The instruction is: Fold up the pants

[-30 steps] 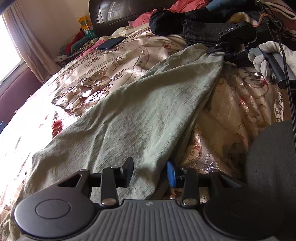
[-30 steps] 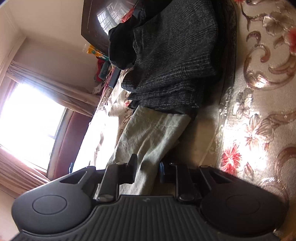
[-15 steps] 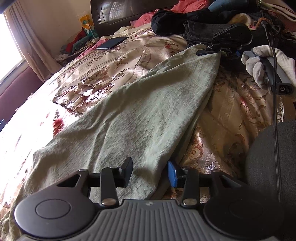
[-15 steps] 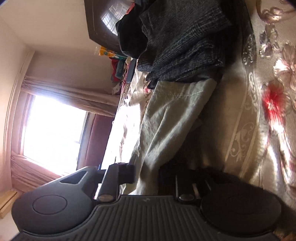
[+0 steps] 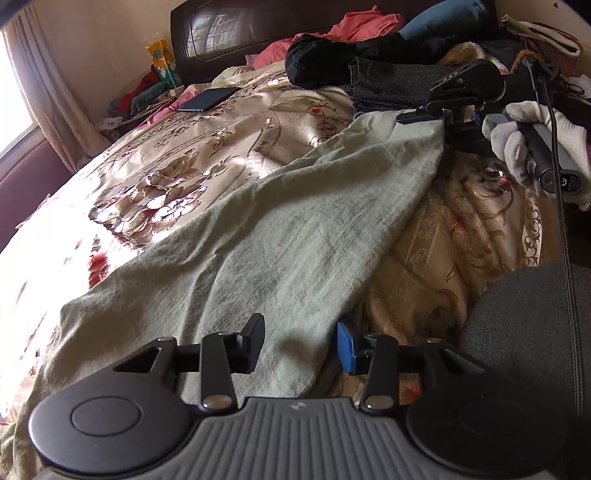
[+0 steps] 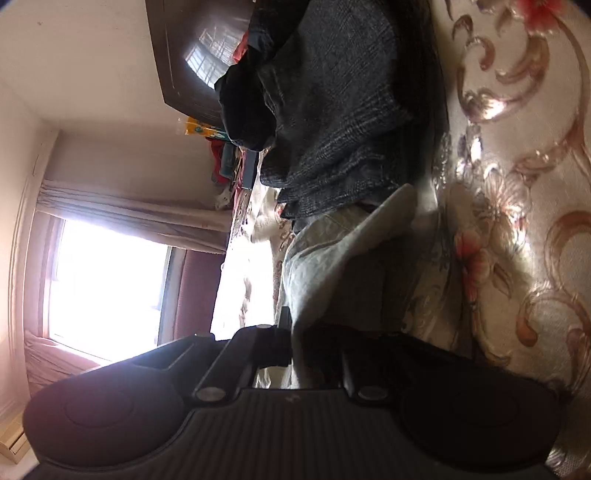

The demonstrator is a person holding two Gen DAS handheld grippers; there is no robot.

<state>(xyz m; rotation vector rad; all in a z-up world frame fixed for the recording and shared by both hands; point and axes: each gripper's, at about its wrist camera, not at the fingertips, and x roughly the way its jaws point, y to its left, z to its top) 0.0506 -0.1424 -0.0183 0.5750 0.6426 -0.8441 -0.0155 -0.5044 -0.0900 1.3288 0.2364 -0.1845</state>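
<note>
Since a second ago, the right gripper [image 6: 295,343] has closed its fingers from a clear gap to a pinch on the far end of the pale green pants [image 5: 280,236], and that end is now lifted slightly off the bedspread [image 5: 207,147]. Seen from the left wrist camera, the right gripper [image 5: 439,114] sits at the top right, held by a white-gloved hand [image 5: 517,144], with the cloth edge caught between its dark fingers. The pants lie in a long diagonal band across the floral, gold-toned bedspread, running from the near left corner up to that gripper. The left gripper [image 5: 299,345] rests low over the near end of the pants, its fingers spread with the fabric edge lying between them, one black and one with a blue pad. Just beyond the pants' far end lies a stack of dark grey folded clothing [image 6: 332,110], with a black garment [image 5: 317,62] beside it. A dark phone [image 5: 207,99] lies on the bedspread near the wooden headboard [image 5: 236,33].
</note>
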